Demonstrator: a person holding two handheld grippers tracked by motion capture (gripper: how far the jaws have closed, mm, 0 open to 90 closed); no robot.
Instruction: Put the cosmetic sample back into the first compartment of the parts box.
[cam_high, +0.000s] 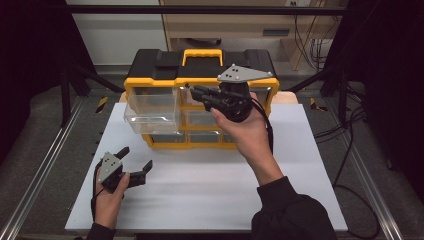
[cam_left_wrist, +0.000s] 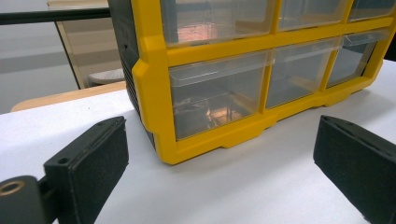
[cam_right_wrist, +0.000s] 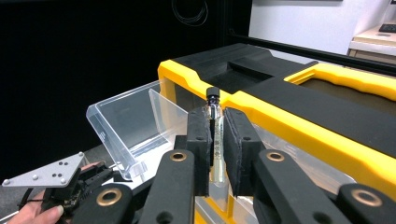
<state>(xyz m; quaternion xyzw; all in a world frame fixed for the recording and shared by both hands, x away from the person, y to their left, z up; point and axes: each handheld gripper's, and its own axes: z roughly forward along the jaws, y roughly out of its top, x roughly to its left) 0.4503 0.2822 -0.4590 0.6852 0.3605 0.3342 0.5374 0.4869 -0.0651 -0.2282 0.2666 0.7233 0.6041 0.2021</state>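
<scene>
**Almost there: the little bottle is near the open drawer**

Now, from the high view, the yellow and black box (cam_high: 200, 95) of drawers stands at the far side of the white board (cam_high: 210, 185). Its top left drawer (cam_high: 152, 107) is pulled out and looks empty. The right gripper (cam_high: 202, 94) is held up in front of the box, just right of that open drawer. The left gripper (cam_high: 136, 162) rests low on the board, well in front of the box and off to its left. Its jaws stand wide apart with nothing in them.

In the left gripper view, the two black pads (cam_left_wrist: 88, 163) are far apart, and bare white board lies between them. The lower drawers of the box are shut, just beyond the pads.

In the right gripper view, the jaws are squeezed tight on a small glass bottle (cam_right_wrist: 215, 135) with a black cap. It stands upright between the pads. The open drawer is just past the bottle, to the left of the box top.

So I think the picking up is done and the drawer is ready. What is left is to drop the bottle into the drawer, let go, and push the drawer shut.

The board is clean and flat. It sits on a grey frame with metal rails (cam_high: 45, 170) at each side. Behind the box are pale cupboards (cam_high: 230, 25), and black cables (cam_high: 345, 150) trail on the floor to the right of it. The room's edges are dark.
</scene>
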